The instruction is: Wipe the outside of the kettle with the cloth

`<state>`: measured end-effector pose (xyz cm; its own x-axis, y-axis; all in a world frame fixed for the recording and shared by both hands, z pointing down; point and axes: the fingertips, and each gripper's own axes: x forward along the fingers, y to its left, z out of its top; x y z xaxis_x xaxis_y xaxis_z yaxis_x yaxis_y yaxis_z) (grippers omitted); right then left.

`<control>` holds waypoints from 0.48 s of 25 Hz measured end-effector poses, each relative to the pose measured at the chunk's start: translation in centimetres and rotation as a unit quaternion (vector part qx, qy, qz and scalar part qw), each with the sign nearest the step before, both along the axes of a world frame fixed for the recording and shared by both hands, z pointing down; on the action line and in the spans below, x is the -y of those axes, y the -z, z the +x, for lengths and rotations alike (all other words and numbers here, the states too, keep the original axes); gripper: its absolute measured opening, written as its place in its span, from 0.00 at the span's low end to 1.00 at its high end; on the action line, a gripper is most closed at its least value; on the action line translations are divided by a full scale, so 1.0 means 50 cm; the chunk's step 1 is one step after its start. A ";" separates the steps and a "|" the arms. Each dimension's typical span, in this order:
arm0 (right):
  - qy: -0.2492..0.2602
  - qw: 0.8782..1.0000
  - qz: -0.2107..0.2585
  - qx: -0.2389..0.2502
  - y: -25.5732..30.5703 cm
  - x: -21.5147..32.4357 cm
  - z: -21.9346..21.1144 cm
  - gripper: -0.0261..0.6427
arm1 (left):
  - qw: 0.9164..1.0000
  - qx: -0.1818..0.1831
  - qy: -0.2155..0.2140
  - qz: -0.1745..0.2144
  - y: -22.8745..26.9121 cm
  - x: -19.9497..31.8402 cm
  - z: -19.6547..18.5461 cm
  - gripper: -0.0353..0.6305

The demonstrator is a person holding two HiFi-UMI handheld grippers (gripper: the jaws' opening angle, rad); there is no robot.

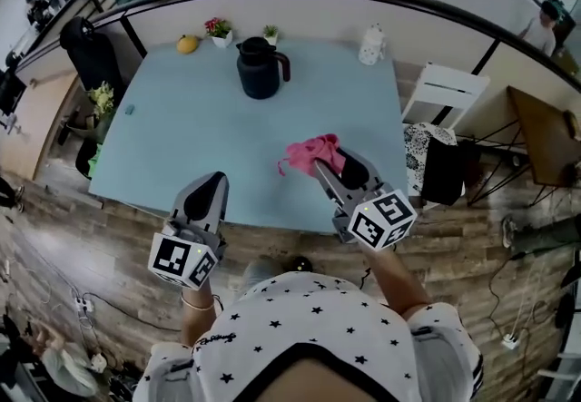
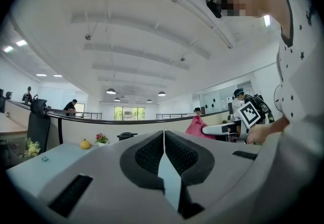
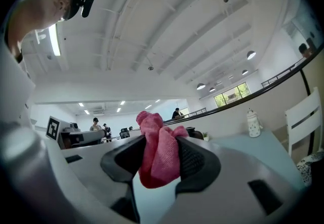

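A dark kettle point(image 1: 260, 68) with a handle on its right side stands upright at the far middle of the pale blue table point(image 1: 182, 137). My right gripper point(image 1: 329, 161) is shut on a bunched pink cloth point(image 1: 310, 153), held over the table's near right part, well short of the kettle. In the right gripper view the pink cloth point(image 3: 159, 149) fills the gap between the jaws, and the kettle point(image 3: 194, 133) peeks out just behind it. My left gripper point(image 1: 216, 181) is shut and holds nothing, at the near edge of the table. Its own view shows the kettle point(image 2: 127, 136) far off.
At the table's far edge sit a yellow fruit point(image 1: 187, 44), two small potted plants point(image 1: 218, 30), and a white jar point(image 1: 370, 44). A white chair point(image 1: 443, 92) and a spotted bag point(image 1: 422, 151) stand to the table's right. A low partition wall point(image 1: 363, 5) runs behind.
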<state>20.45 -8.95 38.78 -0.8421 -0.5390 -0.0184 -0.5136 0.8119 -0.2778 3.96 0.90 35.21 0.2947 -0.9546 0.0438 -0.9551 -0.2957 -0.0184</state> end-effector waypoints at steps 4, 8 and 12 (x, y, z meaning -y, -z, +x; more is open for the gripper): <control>-0.007 1.000 -0.002 -0.016 -0.004 0.025 -0.027 0.31 | 1.000 -0.006 -0.003 0.007 -0.001 0.033 -0.035 0.10; -0.012 0.999 0.008 -0.029 0.001 0.053 -0.087 0.31 | 1.000 -0.012 -0.011 0.001 -0.016 0.080 -0.096 0.10; -0.033 0.999 0.000 -0.033 -0.007 0.088 -0.161 0.31 | 0.999 -0.004 -0.031 -0.006 -0.022 0.130 -0.170 0.10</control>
<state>12.38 -13.34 39.14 -0.8043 -0.5931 0.0367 -0.5832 0.7758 -0.2409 -4.54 -5.62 36.33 0.3539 -0.9339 0.0517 -0.9350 -0.3547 -0.0070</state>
